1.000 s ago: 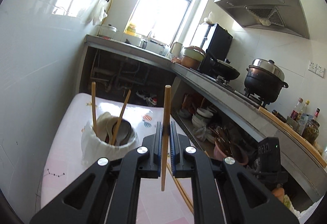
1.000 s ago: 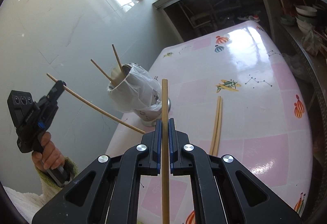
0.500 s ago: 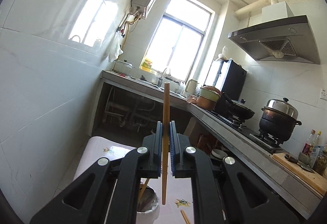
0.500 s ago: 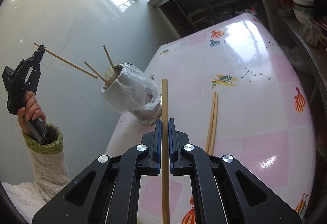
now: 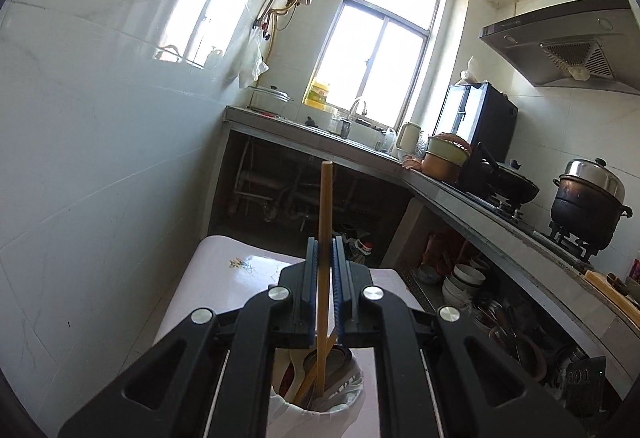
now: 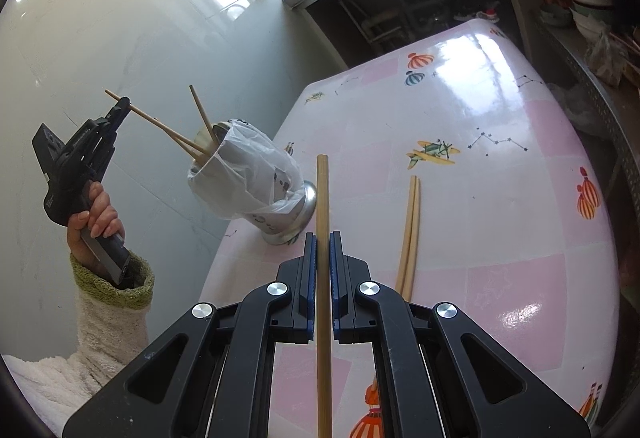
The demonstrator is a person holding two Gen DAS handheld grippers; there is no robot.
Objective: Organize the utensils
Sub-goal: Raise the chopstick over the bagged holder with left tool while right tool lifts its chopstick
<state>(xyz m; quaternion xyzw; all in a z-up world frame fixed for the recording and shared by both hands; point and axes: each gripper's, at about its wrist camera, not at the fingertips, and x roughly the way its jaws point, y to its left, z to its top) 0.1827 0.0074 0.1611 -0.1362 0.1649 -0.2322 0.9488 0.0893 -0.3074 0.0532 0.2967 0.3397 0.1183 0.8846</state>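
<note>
Right wrist view: left gripper (image 6: 127, 103) pinches a chopstick (image 6: 168, 128) into the utensil holder (image 6: 256, 182); right gripper (image 6: 322, 238) clamps another chopstick (image 6: 323, 198).

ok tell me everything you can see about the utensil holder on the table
The utensil holder is a shiny metal cup with a flared foot, its top wrapped in a thin white plastic bag. It stands upright on the glossy pink-and-white table, near the wall-side edge. Wooden chopsticks lean out of it; the left wrist view also shows a spoon-like utensil inside. The chopstick clamped in the left gripper has its lower end in the mouth. A loose pair lies apart.
</note>
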